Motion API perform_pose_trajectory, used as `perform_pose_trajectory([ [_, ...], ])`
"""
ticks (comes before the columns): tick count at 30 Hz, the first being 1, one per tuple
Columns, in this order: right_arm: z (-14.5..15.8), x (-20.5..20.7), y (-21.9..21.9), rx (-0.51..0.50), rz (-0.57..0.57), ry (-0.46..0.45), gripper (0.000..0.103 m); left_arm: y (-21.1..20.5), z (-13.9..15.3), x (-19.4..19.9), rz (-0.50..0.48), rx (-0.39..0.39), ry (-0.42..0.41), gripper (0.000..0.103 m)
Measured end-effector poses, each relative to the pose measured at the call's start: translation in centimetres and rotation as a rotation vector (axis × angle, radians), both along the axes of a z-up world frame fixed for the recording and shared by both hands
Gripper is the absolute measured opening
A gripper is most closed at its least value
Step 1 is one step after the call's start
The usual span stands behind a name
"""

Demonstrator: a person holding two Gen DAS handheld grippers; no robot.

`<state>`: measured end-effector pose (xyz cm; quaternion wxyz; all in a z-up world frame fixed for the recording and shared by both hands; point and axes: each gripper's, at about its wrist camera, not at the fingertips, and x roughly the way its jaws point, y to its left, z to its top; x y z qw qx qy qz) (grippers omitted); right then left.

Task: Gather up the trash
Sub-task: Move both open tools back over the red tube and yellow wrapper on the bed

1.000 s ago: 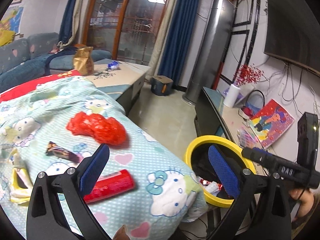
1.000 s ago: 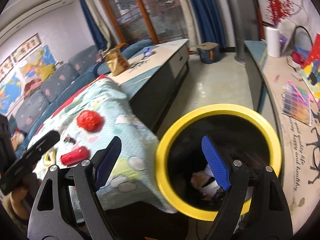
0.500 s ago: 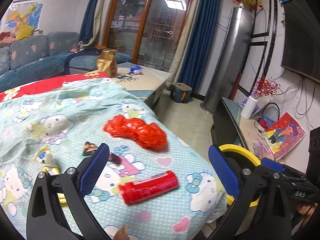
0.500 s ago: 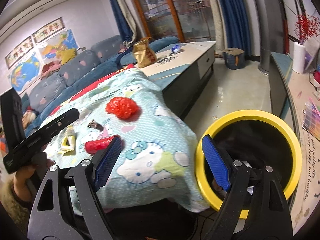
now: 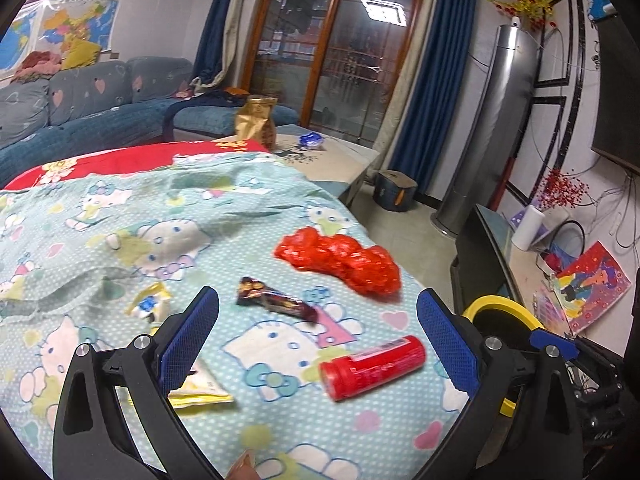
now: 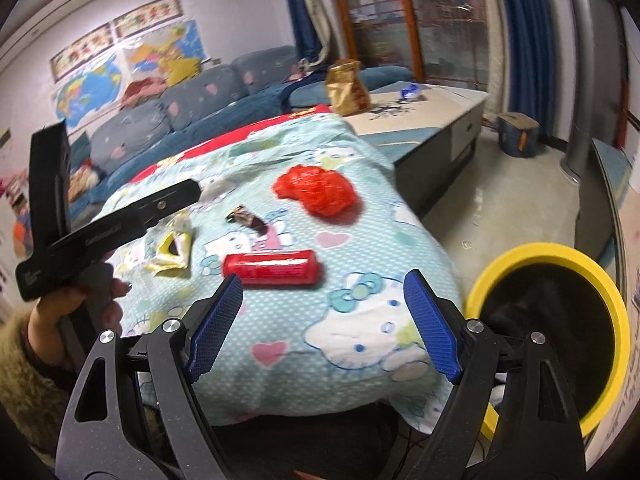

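Observation:
Trash lies on a Hello Kitty cloth [image 5: 160, 216]: a red cylindrical tube [image 5: 372, 367], a crumpled red plastic bag [image 5: 340, 260], a dark candy wrapper [image 5: 276, 302] and yellow wrappers [image 5: 150, 306]. My left gripper [image 5: 318, 338] is open and empty just above the cloth, near the tube. My right gripper [image 6: 324, 326] is open and empty over the cloth's near edge, in front of the red tube [image 6: 272, 268]. The yellow-rimmed black bin [image 6: 548, 328] stands to its right, also seen in the left wrist view [image 5: 500, 308]. The red bag [image 6: 316, 190] lies farther back.
A low grey coffee table [image 6: 432, 112] with a gold bag [image 6: 346, 88] stands beyond the cloth. A blue sofa [image 5: 88, 104] lies to the left. A TV bench [image 5: 520, 256] with papers runs along the right wall. A small stool [image 5: 394, 190] sits on the floor.
Both grippers have swung left, away from the bin and over the cloth. The trash on the cloth is now centred in both views. Both stay open.

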<state>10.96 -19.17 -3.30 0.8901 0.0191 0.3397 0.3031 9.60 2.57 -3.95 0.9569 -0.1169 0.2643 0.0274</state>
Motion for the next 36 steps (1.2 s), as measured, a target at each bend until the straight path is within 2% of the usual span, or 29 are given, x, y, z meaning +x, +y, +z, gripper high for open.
perform_pose_trajectory([
  [7, 0.3, 0.2, 3.2, -0.049, 0.097, -0.029, 0.075, 2.5, -0.2, -0.8, 0.055, -0.002, 0.007, 0.096],
  [18, -0.6, 0.8, 8.1, -0.189, 0.271, -0.045, 0.075, 6.5, -1.3, -1.8, 0.156, -0.024, 0.047, 0.096],
  [27, -2.5, 2.9, 10.4, -0.317, 0.347, -0.044, 0.074, 9.0, -3.7, -2.4, 0.181, -0.098, 0.119, 0.095],
  [32, -3.6, 3.9, 11.0, -0.374, 0.394, -0.040, 0.074, 9.2, -4.6, -2.3, 0.164, -0.113, 0.144, 0.083],
  [36, -4.3, 4.6, 11.8, -0.409, 0.424, -0.037, 0.072, 9.2, -5.3, -1.9, 0.150, -0.128, 0.167, 0.079],
])
